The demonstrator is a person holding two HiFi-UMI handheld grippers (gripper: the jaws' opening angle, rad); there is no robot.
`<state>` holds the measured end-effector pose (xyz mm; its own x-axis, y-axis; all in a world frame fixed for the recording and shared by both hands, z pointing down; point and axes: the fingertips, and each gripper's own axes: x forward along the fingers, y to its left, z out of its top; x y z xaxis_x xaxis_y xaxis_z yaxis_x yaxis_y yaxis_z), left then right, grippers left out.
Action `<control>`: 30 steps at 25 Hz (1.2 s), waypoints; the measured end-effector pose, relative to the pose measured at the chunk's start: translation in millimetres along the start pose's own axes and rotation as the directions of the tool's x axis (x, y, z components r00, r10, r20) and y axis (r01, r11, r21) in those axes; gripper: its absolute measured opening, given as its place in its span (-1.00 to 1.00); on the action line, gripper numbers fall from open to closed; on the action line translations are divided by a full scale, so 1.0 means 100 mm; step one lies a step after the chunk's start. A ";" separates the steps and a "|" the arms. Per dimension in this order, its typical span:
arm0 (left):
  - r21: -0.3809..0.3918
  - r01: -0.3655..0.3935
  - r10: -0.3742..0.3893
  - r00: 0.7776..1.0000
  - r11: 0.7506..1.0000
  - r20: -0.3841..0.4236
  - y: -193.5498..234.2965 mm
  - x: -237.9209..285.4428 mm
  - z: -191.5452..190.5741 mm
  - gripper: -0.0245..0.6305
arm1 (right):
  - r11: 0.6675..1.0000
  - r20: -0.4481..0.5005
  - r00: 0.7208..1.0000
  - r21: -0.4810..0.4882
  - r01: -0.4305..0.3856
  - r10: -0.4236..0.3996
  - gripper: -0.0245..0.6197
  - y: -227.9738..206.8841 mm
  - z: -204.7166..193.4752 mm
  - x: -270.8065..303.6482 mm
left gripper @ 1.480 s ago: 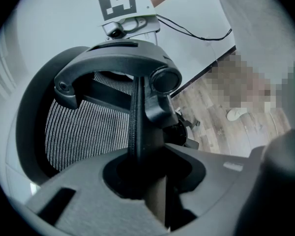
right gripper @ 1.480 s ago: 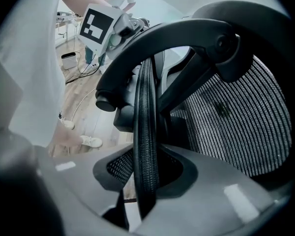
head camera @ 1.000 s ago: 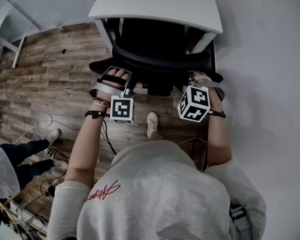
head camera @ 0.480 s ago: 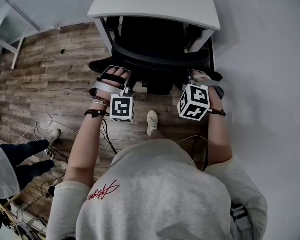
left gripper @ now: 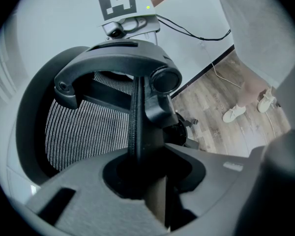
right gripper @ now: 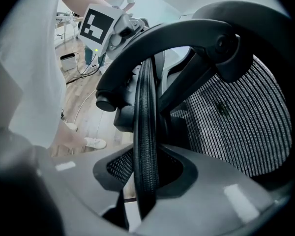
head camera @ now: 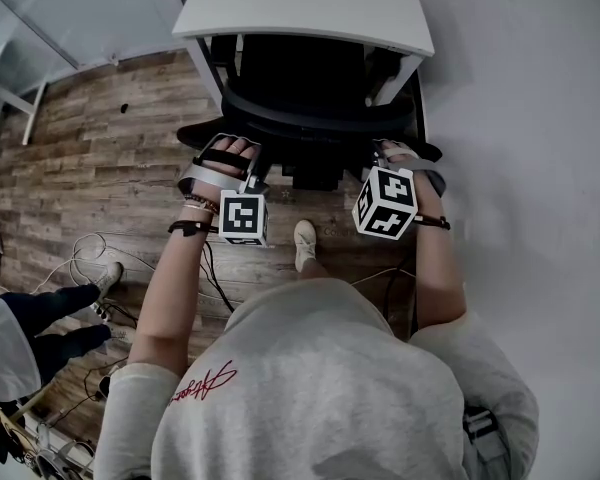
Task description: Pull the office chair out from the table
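Observation:
A black office chair (head camera: 315,108) stands tucked under the white table (head camera: 310,8), its mesh back toward me. My left gripper (head camera: 248,168) is at the back's left edge. In the left gripper view the left gripper (left gripper: 147,183) is shut on the back's rim (left gripper: 136,112), which runs up between the jaws. My right gripper (head camera: 392,158) is at the back's right edge. In the right gripper view the right gripper (right gripper: 145,181) is shut on the ribbed rim (right gripper: 146,127). The seat is hidden under the table.
A white wall (head camera: 540,168) runs close along the right of the chair. Cables (head camera: 90,248) lie on the wooden floor at the left, near another person's legs (head camera: 50,318). My shoe (head camera: 304,245) is just behind the chair.
The right gripper has shifted slightly with the chair back. The left gripper has stayed where it was. Both grips are unchanged.

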<state>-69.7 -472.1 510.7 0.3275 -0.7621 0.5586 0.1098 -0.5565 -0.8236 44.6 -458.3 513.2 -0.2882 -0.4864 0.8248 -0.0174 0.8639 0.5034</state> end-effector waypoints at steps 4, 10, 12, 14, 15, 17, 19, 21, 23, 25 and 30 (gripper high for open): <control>0.001 -0.001 0.001 1.000 1.000 0.002 -0.01 -0.04 -0.01 -0.62 | 1.000 -0.003 1.000 0.000 0.003 -0.003 -0.59 0.03 0.03 -0.03; 0.000 0.003 -0.003 1.000 1.000 0.006 -0.03 -0.09 0.00 -0.62 | 1.000 -0.006 1.000 0.003 0.003 -0.003 -0.59 0.07 0.05 -0.06; 0.002 0.002 -0.002 1.000 1.000 0.009 -0.04 -0.12 -0.01 -0.62 | 1.000 -0.008 1.000 0.006 0.002 -0.002 -0.59 0.09 0.07 -0.07; 0.003 0.000 0.000 1.000 1.000 0.012 -0.05 -0.15 -0.01 -0.62 | 1.000 -0.011 1.000 0.008 0.003 -0.003 -0.59 0.11 0.10 -0.09; 0.003 -0.001 0.001 1.000 1.000 0.014 -0.06 -0.17 -0.01 -0.62 | 1.000 -0.012 1.000 0.009 0.004 -0.004 -0.59 0.12 0.11 -0.10; 0.003 -0.002 0.002 1.000 1.000 0.015 -0.07 -0.19 0.00 -0.62 | 1.000 -0.012 1.000 0.010 0.005 -0.005 -0.59 0.15 0.11 -0.11; 0.004 -0.004 0.004 1.000 1.000 0.014 -0.10 -0.22 0.01 -0.62 | 1.000 -0.013 1.000 0.010 0.005 -0.005 -0.59 0.19 0.11 -0.13; 0.006 -0.005 0.005 1.000 1.000 0.014 -0.13 -0.24 0.03 -0.62 | 1.000 -0.013 1.000 0.009 0.007 -0.007 -0.59 0.22 0.11 -0.14; 0.006 -0.003 0.003 1.000 1.000 0.015 -0.14 -0.24 0.03 -0.62 | 1.000 -0.014 1.000 0.011 0.007 -0.007 -0.59 0.24 0.11 -0.14; 0.005 0.000 0.000 1.000 1.000 0.018 -0.16 -0.25 0.03 -0.62 | 1.000 -0.015 1.000 0.014 0.006 -0.006 -0.59 0.26 0.11 -0.14; 0.009 0.000 0.000 1.000 1.000 0.020 -0.19 -0.31 0.03 -0.62 | 1.000 -0.016 1.000 0.018 0.006 -0.006 -0.59 0.32 0.15 -0.17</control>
<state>-79.7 -436.8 508.9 0.3461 -0.7554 0.5564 0.1183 -0.5532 -0.8246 34.3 -420.7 511.6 -0.2723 -0.4935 0.8260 -0.0365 0.8631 0.5037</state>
